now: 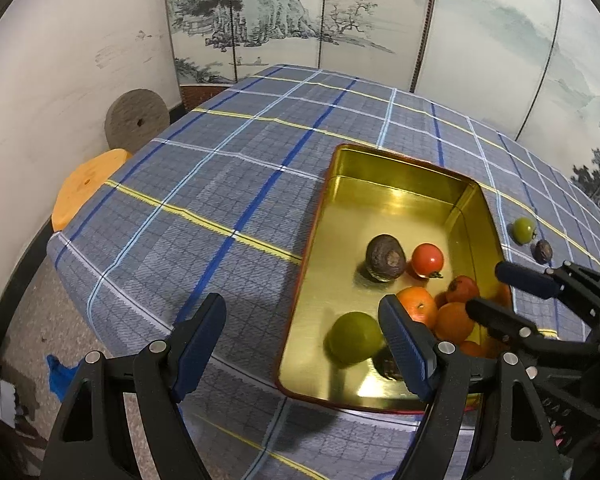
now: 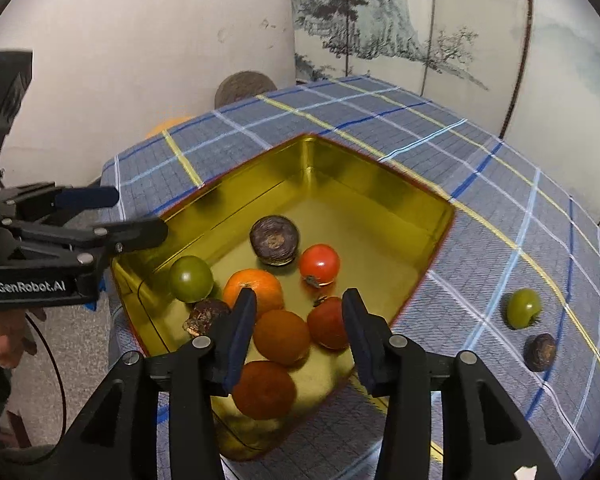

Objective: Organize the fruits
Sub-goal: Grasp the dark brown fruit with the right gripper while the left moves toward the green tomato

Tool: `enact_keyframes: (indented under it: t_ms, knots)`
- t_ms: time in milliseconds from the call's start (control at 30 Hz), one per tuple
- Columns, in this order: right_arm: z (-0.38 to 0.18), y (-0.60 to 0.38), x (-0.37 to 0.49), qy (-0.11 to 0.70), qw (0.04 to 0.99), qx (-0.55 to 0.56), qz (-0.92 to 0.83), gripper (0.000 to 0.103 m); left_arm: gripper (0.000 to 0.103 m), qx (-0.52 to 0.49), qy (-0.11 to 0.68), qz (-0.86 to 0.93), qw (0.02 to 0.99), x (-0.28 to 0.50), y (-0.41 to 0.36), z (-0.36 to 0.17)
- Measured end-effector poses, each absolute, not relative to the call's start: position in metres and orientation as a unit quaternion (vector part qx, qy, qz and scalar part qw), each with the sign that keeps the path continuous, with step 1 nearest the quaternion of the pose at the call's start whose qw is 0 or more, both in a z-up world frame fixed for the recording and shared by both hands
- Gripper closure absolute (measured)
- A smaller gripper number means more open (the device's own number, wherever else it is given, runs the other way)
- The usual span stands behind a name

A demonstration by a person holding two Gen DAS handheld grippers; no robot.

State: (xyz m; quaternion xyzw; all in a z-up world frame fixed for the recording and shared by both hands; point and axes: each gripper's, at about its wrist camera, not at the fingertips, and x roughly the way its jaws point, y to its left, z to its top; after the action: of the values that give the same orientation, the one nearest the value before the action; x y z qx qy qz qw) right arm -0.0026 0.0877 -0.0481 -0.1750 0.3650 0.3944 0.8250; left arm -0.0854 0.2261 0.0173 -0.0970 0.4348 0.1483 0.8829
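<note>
Both grippers, left (image 1: 302, 320) and right (image 2: 300, 312), are black plastic with 2 navy-padded fingers (image 2: 242, 336) and silver rivets behind the jaws; the left reads "GenRobot.AI".

Gold tin (image 2: 380, 196) holds oranges, red tomatoes, green fruit, dark fruits; green tomato (image 2: 523, 308), dark fruit (image 2: 542, 352) outside on cloth.

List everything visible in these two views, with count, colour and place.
Tin: one, gold, on the tablecloth.
Tablecloth: one, blue-grey plaid, on table.
Oranges: three, orange, in the tin.
Red tomatoes: two, red, in the tin.
Green tomatoes: two, green, one inside, one on the tablecloth.
Dark round fruits: three, brown, two inside, one on the tablecloth.
Discs: two, grey and orange, beyond the table.
Folding screen: one, ink landscape, behind.
Left gripper: one, black, open, empty.
Right gripper: one, black, open, above the oranges.
</note>
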Motion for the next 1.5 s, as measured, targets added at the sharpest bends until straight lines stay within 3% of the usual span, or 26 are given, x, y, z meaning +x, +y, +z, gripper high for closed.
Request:
enact_keyframes:
  t_ms: [667,1133,1367,1500]
  knots:
    - [-0.068,-0.073,0.071,0.398,0.886,-0.1,0.215,0.057,0.024,-0.08,0.448,0.069,0.888,-0.047,0.164,0.02]
    - [-0.091,-0.069,0.115,0.406,0.883,-0.107,0.211,0.058,0.024,-0.062,0.451,0.025,0.89,0.005,0.114,0.024]
    - [-0.095,-0.066,0.121,0.402,0.882,-0.114,0.22,0.069,0.024,-0.065,0.453,0.013,0.889,0.033,0.094,0.023]
    - [-0.096,-0.069,0.117,0.399,0.883,-0.112,0.222,0.069,0.024,-0.062,0.455,0.004,0.889,0.046,0.078,0.021]
